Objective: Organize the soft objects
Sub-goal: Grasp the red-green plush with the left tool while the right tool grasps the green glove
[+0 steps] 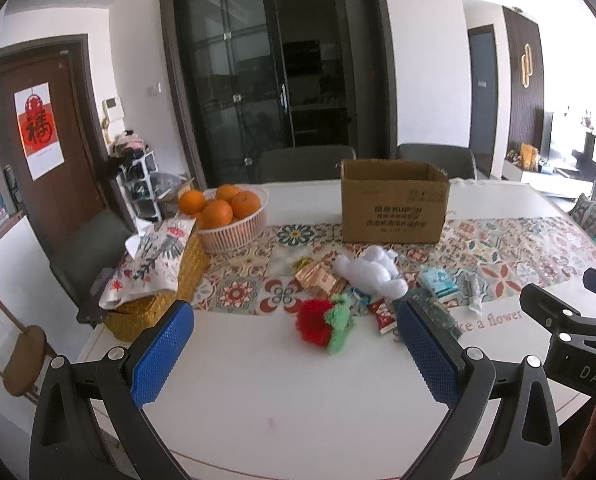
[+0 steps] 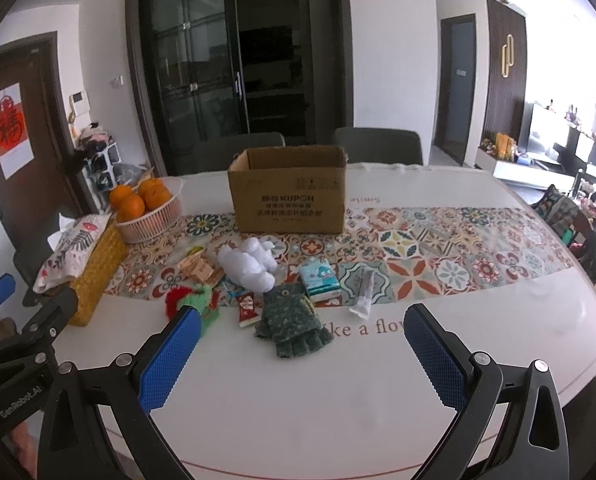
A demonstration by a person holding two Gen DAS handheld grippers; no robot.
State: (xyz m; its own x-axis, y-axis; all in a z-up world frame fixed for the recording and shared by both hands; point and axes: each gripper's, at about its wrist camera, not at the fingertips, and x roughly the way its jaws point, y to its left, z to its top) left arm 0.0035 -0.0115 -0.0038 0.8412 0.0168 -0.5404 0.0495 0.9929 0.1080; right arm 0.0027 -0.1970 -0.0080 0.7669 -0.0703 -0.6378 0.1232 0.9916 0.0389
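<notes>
A white plush toy (image 1: pixel 372 272) (image 2: pixel 247 266) lies on the patterned runner in front of an open cardboard box (image 1: pixel 394 202) (image 2: pixel 289 192). A red and green fuzzy toy (image 1: pixel 324 322) (image 2: pixel 189 300) lies on the white table, nearer me. Dark green knit gloves (image 2: pixel 291 324) (image 1: pixel 438 312) lie to its right. My left gripper (image 1: pixel 293 354) is open and empty, above the table before the fuzzy toy. My right gripper (image 2: pixel 300 354) is open and empty, just before the gloves.
A tissue pack (image 2: pixel 320 278), a white tube (image 2: pixel 364 292), a red snack packet (image 2: pixel 246 308) and gold wrappers (image 2: pixel 199 268) lie among the toys. A basket of oranges (image 2: pixel 147 208) and a yellow wicker box with a floral cloth (image 2: pixel 89 264) stand at left. Chairs stand behind the table.
</notes>
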